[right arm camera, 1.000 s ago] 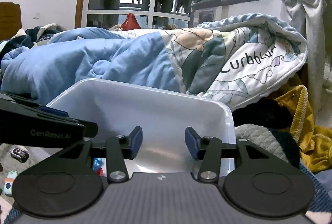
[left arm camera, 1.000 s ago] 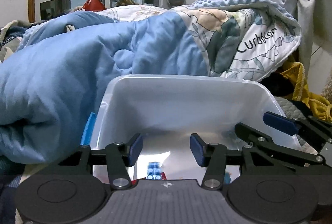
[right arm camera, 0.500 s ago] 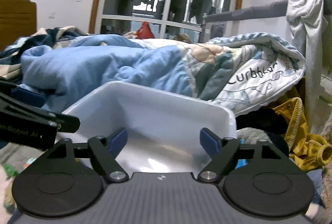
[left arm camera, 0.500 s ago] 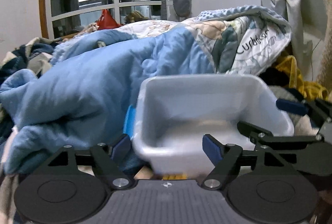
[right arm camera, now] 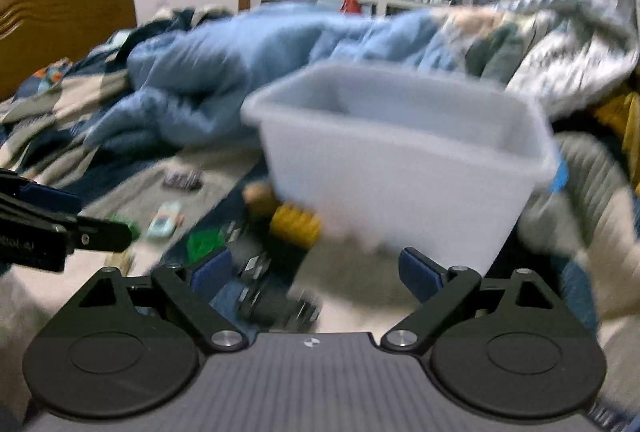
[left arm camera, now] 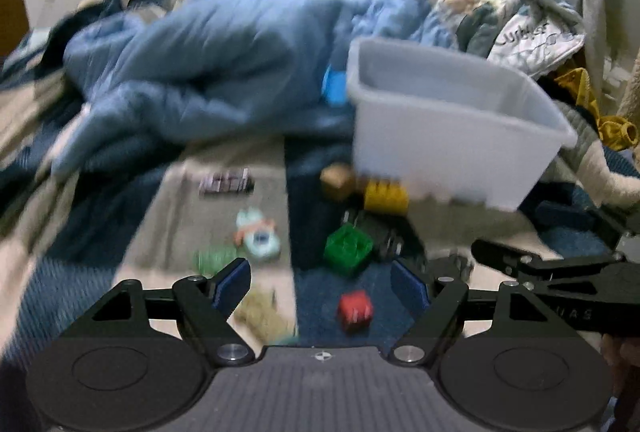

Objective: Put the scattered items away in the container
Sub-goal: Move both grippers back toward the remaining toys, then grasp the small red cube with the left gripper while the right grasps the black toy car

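A white plastic bin (left arm camera: pixel 452 135) stands on the bed, right of centre, also in the right wrist view (right arm camera: pixel 400 167). Toys lie scattered before it: a yellow block (left arm camera: pixel 386 196), a tan cube (left arm camera: pixel 338 181), a green block (left arm camera: pixel 347 248), a red block (left arm camera: pixel 355 308), a black toy car (right arm camera: pixel 276 296) and a teal toy (left arm camera: pixel 258 236). My left gripper (left arm camera: pixel 320 278) is open above the red block, holding nothing. My right gripper (right arm camera: pixel 314 268) has its jaws opening over the black car, with nothing pressed between them. Both views are blurred.
A bunched blue quilt (left arm camera: pixel 200 79) lies behind and left of the bin. A patterned blanket (left arm camera: pixel 536 35) and a yellow garment (left arm camera: pixel 600 111) pile up at the right. A wooden headboard (right arm camera: pixel 60 15) is far left. The bedsheet (left arm camera: pixel 80 272) is blue and beige.
Both grippers have drawn back from the bin and dropped lower, and their jaws have spread wider. The bin now sits farther off, and the scattered toys have come into view.
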Available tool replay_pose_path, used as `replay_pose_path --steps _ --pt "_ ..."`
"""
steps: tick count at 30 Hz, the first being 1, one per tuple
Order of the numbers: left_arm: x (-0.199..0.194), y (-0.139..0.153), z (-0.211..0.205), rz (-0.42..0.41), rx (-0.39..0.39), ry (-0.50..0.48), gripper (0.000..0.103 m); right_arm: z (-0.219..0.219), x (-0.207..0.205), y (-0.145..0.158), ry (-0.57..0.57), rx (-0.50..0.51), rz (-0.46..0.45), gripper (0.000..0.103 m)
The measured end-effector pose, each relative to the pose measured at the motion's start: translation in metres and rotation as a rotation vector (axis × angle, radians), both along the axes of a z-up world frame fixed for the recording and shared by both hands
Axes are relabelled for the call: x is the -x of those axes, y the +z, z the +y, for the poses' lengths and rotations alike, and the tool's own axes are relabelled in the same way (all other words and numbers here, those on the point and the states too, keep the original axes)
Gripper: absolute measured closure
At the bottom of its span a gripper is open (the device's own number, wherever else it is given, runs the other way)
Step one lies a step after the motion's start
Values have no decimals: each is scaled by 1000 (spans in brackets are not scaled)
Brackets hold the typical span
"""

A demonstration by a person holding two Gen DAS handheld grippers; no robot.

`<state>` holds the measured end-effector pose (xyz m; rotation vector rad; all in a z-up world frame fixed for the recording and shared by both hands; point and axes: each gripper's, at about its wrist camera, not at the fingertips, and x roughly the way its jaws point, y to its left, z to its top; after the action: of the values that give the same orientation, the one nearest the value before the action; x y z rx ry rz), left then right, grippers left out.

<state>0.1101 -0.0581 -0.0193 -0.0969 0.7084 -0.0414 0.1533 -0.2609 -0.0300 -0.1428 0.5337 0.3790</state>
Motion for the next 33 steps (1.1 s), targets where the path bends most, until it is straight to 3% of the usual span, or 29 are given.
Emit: replay_pose_path --steps 3,8,11,12,14,15,17,19,30,32,33 --pt "7 -15 -2 -2 19 -13 23 4 14 -20 20 12 21 19" --pt "-4 -28 -24 -61 -46 -106 24 6 21 -41 19 28 45 27" --pt "-24 -41 -36 -3 -43 -120 25 5 22 -47 9 37 42 28" --pt "-30 -46 -38 28 -38 -114 29 4 22 -48 6 38 39 28" --pt "-41 -58 -40 83 -9 -100 45 3 21 -50 2 39 31 28" --pt "-42 -61 -40 87 -2 -93 46 3 21 -50 -1 43 24 28" --pt "-39 -61 -39 69 3 -87 65 2 18 -50 -8 45 8 28" --pt "-36 -59 -35 64 11 -88 72 2 12 -50 -2 38 11 34" --pt "-39 -57 -28 97 20 -113 72 18 -48 -57 38 41 91 38" --pt "-40 -57 -26 99 27 -110 72 20 -53 -56 61 44 104 49" --pt "-41 -56 -26 99 27 -109 72 22 -53 -55 76 50 112 66"
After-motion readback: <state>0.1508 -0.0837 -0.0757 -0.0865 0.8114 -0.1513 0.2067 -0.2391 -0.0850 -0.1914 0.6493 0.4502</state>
